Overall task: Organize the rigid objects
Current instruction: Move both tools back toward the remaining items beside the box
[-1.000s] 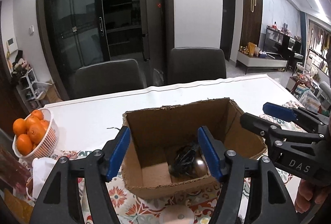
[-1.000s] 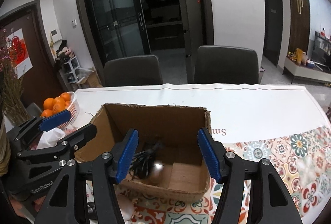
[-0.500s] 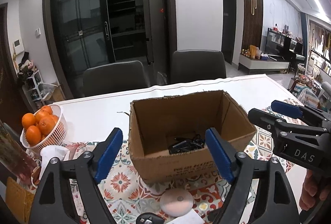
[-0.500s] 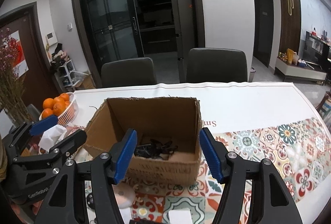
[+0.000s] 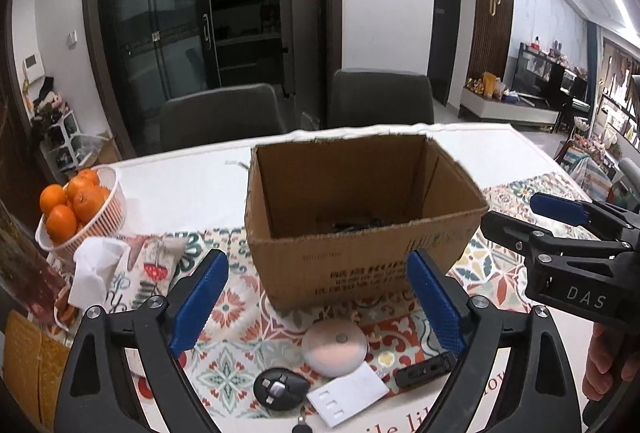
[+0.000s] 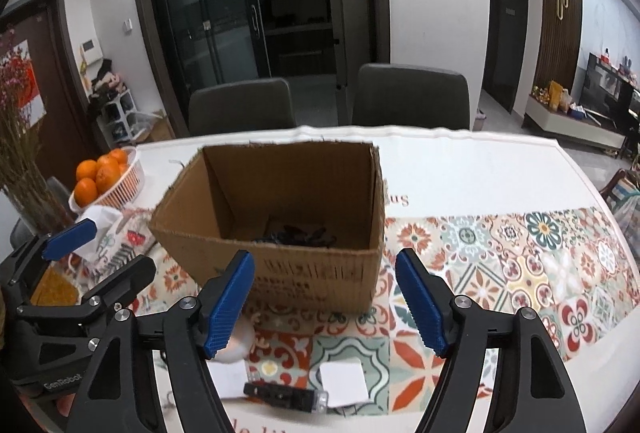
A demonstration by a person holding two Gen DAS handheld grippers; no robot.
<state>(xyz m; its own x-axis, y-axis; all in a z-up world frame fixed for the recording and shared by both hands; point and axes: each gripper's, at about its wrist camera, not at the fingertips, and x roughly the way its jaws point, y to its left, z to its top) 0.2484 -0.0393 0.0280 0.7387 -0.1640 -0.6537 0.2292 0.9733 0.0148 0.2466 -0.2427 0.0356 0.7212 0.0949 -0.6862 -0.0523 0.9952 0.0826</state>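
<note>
A white plastic lattice basket (image 5: 105, 218) heaped with oranges (image 5: 74, 202) stands near the left edge of the white dining table (image 5: 180, 185). Just in front of it lies a crumpled white tissue (image 5: 98, 269), resting on the colourful tile-patterned table runner (image 6: 520, 257) that crosses the table's near part from left to right. Two dark grey upholstered chairs (image 6: 412, 97) are pushed up to the far edge, with black-framed glass sliding doors (image 6: 224, 13) behind them. Dried brown branches (image 6: 18, 169) rise beyond the left corner.
</note>
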